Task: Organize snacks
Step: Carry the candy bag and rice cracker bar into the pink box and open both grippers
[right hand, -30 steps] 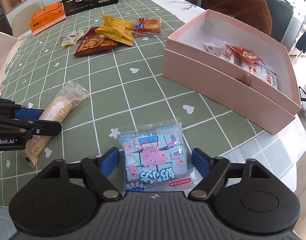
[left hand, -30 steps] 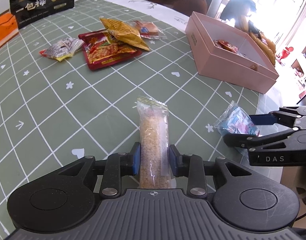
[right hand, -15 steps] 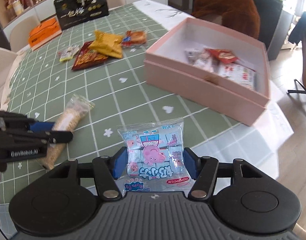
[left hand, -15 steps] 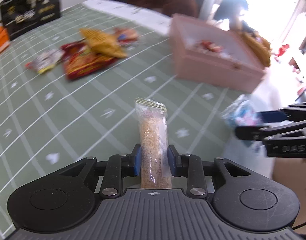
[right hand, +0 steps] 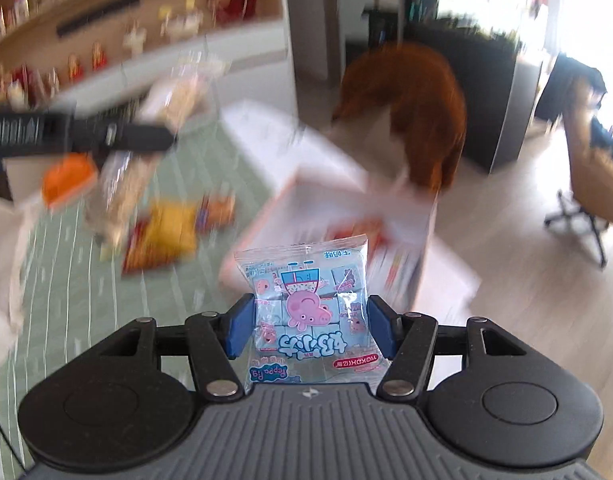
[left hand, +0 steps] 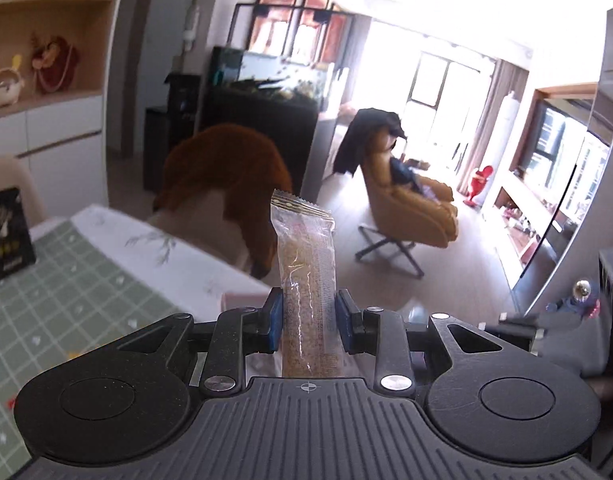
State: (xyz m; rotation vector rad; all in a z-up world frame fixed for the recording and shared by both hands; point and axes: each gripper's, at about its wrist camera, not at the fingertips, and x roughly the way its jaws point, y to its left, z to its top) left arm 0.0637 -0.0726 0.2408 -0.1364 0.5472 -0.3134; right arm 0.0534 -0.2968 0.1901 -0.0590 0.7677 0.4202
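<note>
My left gripper (left hand: 308, 326) is shut on a long clear packet of brown grain bar (left hand: 306, 280), held upright high above the table; it also shows blurred in the right wrist view (right hand: 122, 184). My right gripper (right hand: 308, 330) is shut on a blue Peppa Pig snack packet (right hand: 306, 304), lifted in front of the pink box (right hand: 338, 216), which holds a few packets. Yellow and red snack packets (right hand: 166, 236) lie on the green checked tablecloth (right hand: 86, 280).
A brown-covered chair (left hand: 230, 176) stands behind the table's far edge. A black gift box (left hand: 4, 236) stands at the far left of the table. An orange box (right hand: 68, 178) sits at the back left. A tan armchair (left hand: 406, 204) is on the floor beyond.
Both grippers have lifted their packets off the table and tilted upward, so the views now show the room beyond. The right view is motion blurred.
</note>
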